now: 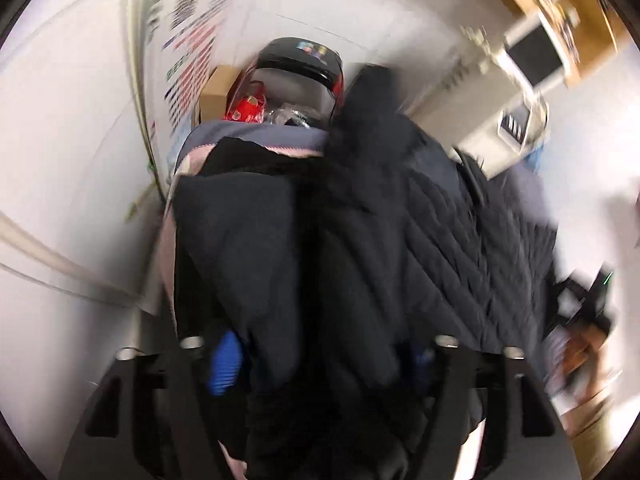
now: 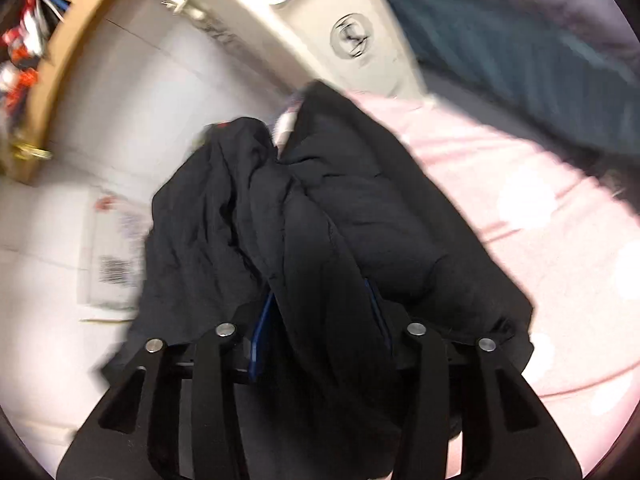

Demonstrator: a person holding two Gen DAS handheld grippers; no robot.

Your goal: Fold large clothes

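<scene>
While both views are smeared by motion, we can make out the dark quilted jacket (image 1: 400, 220) bunched in a heap on the pink bed cover (image 2: 500, 184), one edge hanging over the side toward the pale floor (image 2: 60, 240). Our left gripper (image 1: 324, 356) has its fingers spread apart, the blue pads (image 1: 225, 360) showing at either side with a thick fold of the jacket lying between them; we see a gap beside the left pad, so the cloth looks released rather than pinched. Our right gripper (image 2: 320, 336) likewise stands with fingers parted, jacket fabric draped through the gap and a blue pad edge (image 2: 260, 332) bare beside it. Beyond the jacket the left view shows a black and red suitcase (image 1: 296, 76), and the right view a cream-coloured appliance (image 2: 320, 20) standing against the bed.
</scene>
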